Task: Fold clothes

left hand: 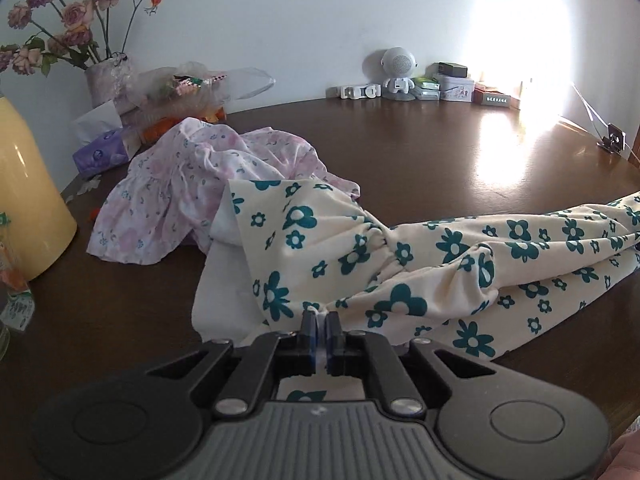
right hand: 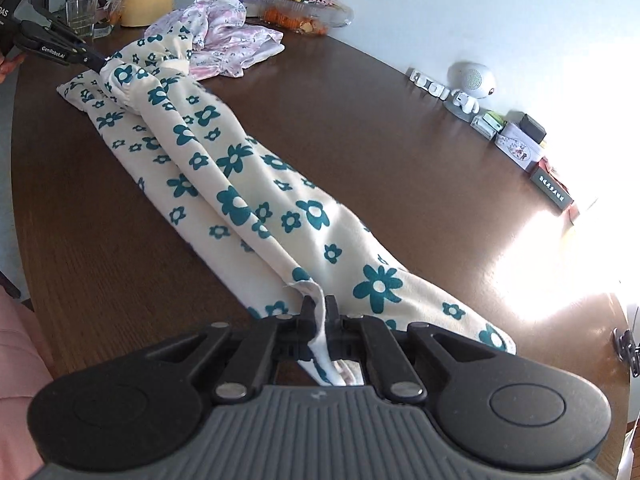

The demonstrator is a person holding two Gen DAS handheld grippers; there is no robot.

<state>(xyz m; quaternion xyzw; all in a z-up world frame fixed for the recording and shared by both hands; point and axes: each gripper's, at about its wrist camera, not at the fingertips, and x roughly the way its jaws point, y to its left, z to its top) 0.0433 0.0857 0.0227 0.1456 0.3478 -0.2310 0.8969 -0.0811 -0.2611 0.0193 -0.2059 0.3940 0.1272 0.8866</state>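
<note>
Nearest to us, the right gripper (right hand: 320,308) is clamped on a hem edge of the floral trousers (right hand: 224,184); a strip of white fabric runs between its fingers. The left gripper (left hand: 319,320) is likewise closed on cloth, pinching the gathered waistband end of the same garment.

Between the two grippers, the trousers lie stretched lengthwise on the brown table (right hand: 120,264). We see one leg raised slightly and twisted into a roll over the other, which lies flat on the wood.

We judge the step in hand to be the lengthwise fold, one leg being laid over the other. The next move calls for lowering both ends together under even tension, so that the upper layer unrolls and settles edge to edge on the lower one. A crosswise fold would then follow.

Farther back, a pink floral garment (left hand: 188,196) lies crumpled, touching the waistband end; we take it to be unfolded as yet. Beyond it stand a tissue box (left hand: 106,152), a flower vase (left hand: 105,80) and a small robot figure (left hand: 398,72) against the wall.
</note>
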